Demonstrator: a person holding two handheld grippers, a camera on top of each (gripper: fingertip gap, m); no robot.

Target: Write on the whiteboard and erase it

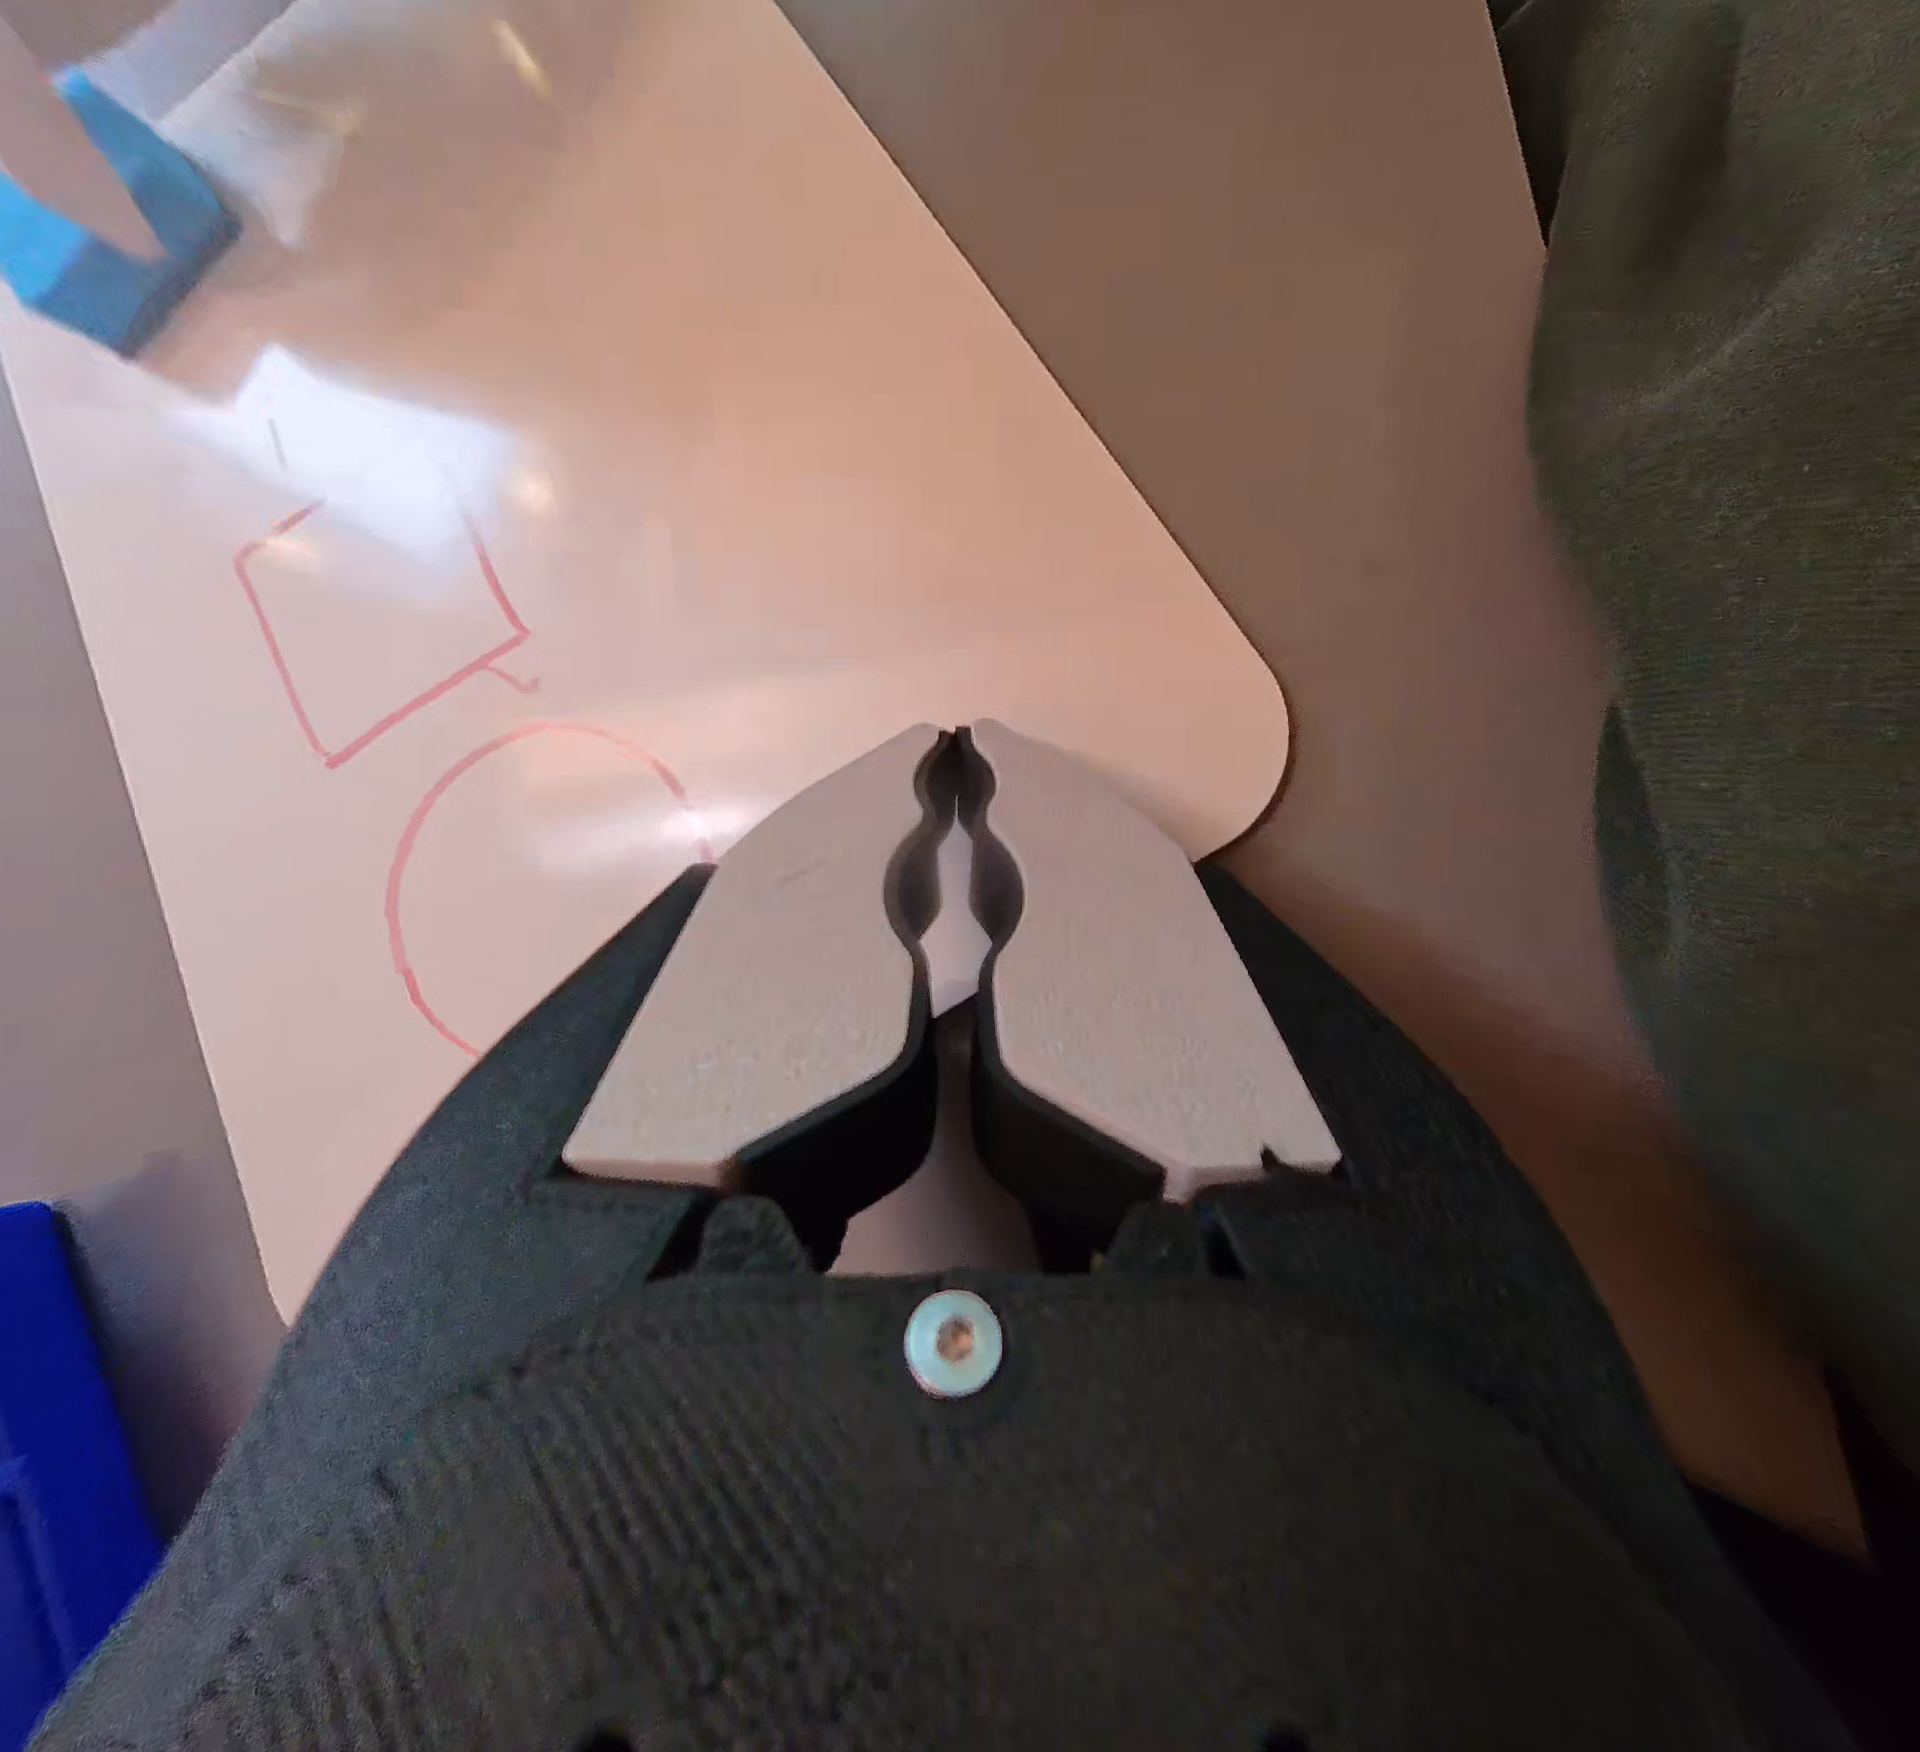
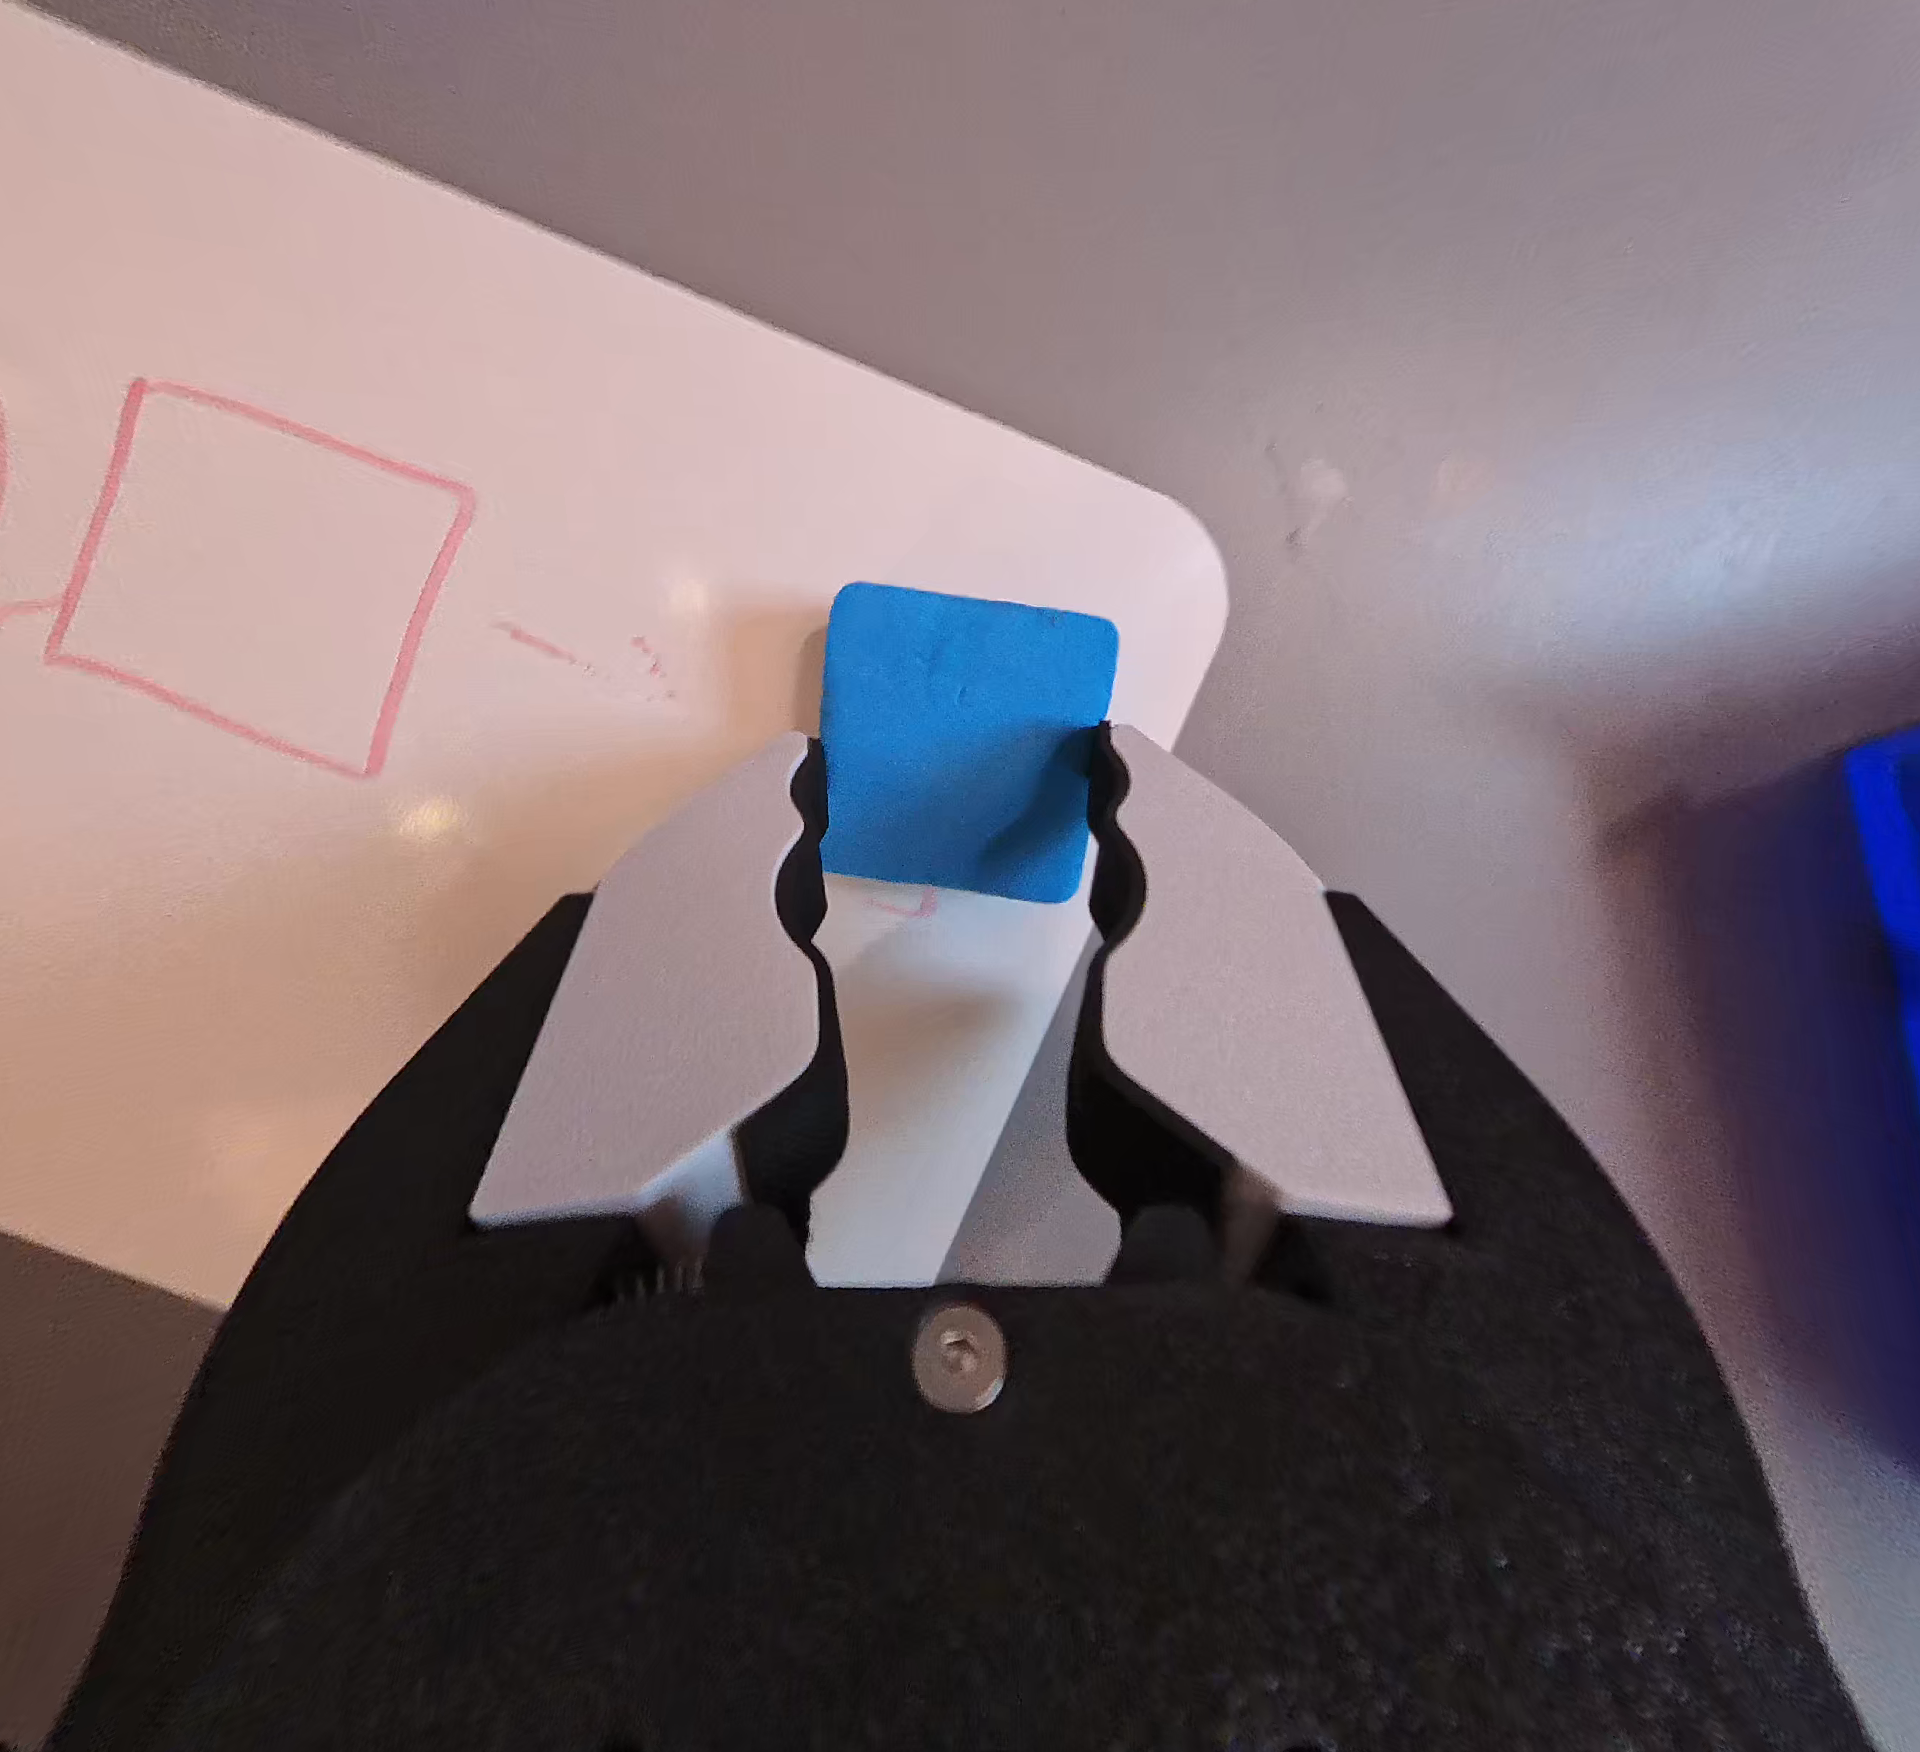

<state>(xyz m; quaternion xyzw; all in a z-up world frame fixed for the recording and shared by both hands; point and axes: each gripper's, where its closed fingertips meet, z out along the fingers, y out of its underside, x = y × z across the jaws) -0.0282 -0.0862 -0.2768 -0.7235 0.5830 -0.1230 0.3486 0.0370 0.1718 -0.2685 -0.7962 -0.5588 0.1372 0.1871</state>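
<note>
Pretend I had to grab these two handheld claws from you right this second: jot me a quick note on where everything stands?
Right gripper: pads pressed on the blue eraser, which sits at the whiteboard's corner.
Left gripper: shut, holding nothing, poised over the opposite corner of the board.
Drawn in red: a square and a circle, both intact.
Done: writing; faint smudges between square and eraser suggest wiping has begun.
Left: wipe off the square, circle and smudges.
</note>
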